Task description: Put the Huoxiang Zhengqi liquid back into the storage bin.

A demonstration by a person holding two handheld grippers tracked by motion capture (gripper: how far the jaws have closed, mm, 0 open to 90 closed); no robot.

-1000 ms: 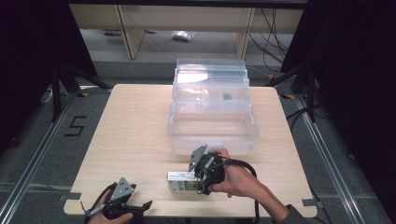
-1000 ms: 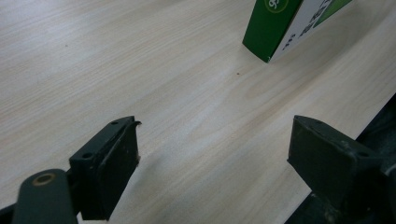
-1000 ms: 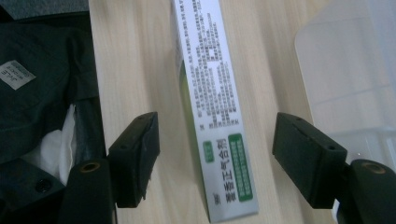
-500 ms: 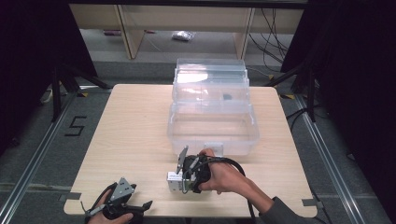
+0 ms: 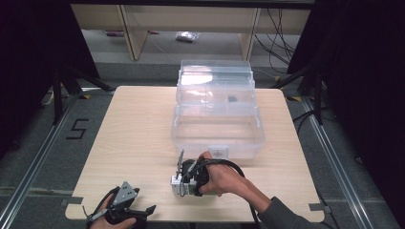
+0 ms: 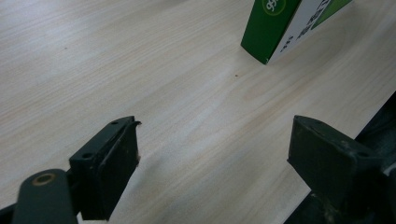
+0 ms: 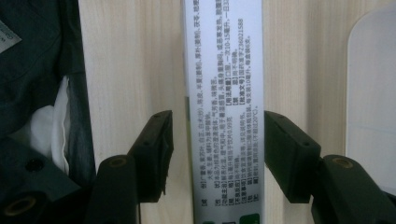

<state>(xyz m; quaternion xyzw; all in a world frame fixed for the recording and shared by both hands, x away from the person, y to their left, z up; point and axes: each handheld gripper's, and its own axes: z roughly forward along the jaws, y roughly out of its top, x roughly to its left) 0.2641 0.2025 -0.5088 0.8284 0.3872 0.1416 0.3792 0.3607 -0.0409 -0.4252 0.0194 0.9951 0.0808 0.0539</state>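
Carton [image 7: 224, 93], a green-and-white printed box, lies near the desk's [image 5: 133, 124] front edge. Your right gripper [image 7: 217, 154] straddles it; its jaws have just been closing, right pad touching, left not yet. Likely light, crushable: pinch long sides gently. Left gripper [image 6: 212, 163]: spread, empty.

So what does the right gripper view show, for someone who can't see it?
A long white box with small printed text lies on a light wooden table, between the two black jaws of the right hand-held gripper. The jaws have just been closing; a narrow gap remains at the left one.
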